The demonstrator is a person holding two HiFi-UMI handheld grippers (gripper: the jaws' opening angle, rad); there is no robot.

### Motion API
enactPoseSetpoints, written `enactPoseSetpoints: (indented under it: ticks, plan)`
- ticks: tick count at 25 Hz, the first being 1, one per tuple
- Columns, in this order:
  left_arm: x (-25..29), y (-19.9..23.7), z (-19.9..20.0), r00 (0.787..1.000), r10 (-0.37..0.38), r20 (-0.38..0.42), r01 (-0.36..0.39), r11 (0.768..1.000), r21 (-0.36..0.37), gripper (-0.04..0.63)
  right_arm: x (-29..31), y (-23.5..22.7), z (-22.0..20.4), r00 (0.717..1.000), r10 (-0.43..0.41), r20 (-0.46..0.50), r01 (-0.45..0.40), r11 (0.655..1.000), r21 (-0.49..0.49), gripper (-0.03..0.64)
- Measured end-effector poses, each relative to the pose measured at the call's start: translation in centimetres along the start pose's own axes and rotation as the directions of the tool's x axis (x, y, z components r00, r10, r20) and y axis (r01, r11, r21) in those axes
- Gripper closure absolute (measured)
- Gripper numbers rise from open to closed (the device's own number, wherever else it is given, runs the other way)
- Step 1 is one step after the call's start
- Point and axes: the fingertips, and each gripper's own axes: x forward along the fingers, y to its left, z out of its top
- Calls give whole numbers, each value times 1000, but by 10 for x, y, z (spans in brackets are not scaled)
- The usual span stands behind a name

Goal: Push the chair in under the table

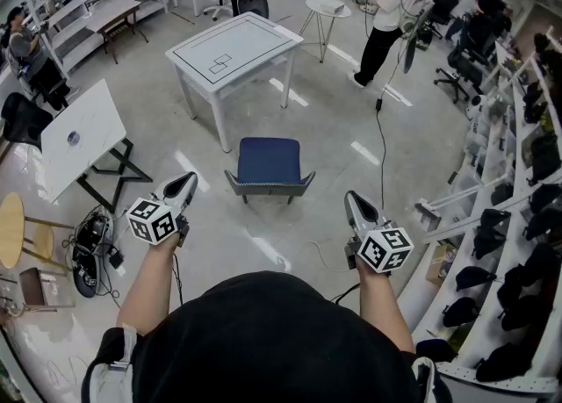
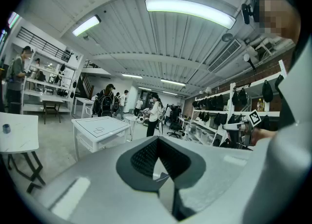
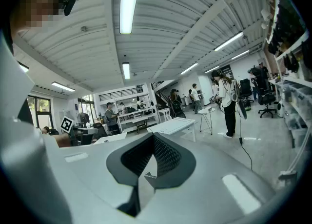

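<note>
We find the blue chair (image 1: pixel 268 162) on the bare floor, just short of the near end of the white table (image 1: pixel 235 48). Its seat lies wholly clear of the tabletop and it does not touch the table. The chair is between the table and the person.

The left gripper (image 1: pixel 187 181) is held level with the chair's near edge, off to its left and apart from it. In the left gripper view its jaws meet at the tips, with nothing between them. The right gripper (image 1: pixel 351 197) is off to the chair's right, a little nearer the person, and is also apart from it. In the right gripper view its jaws are likewise pressed together and empty. Both point forward and slightly down.

We also note a cable (image 1: pixel 382 142) across the floor right of the chair, and a person (image 1: pixel 385 19) standing beyond the table.
</note>
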Motion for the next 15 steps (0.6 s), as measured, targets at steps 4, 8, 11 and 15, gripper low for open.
enactPoseSetpoints:
  ticks: [4, 8, 11, 15]
  plan:
    - [10, -13, -1, 1000, -10, -5, 10, 1000, 8, 595, -3, -9, 2, 1000, 3, 8, -3, 1000, -9, 586]
    - [16, -26, -2, 1000, -4, -9, 4, 1000, 15, 595, -6, -21, 0, 1000, 11, 2, -11, 1000, -9, 587]
    - [18, -35, -5, 1000, 2, -13, -1, 1000, 13, 595, -7, -30, 0, 1000, 21, 3, -21, 1000, -1, 586]
    - [24, -50, -9, 1000, -15, -11, 15, 1000, -6, 581, -6, -38, 4, 998, 54, 10, -55, 998, 13, 569]
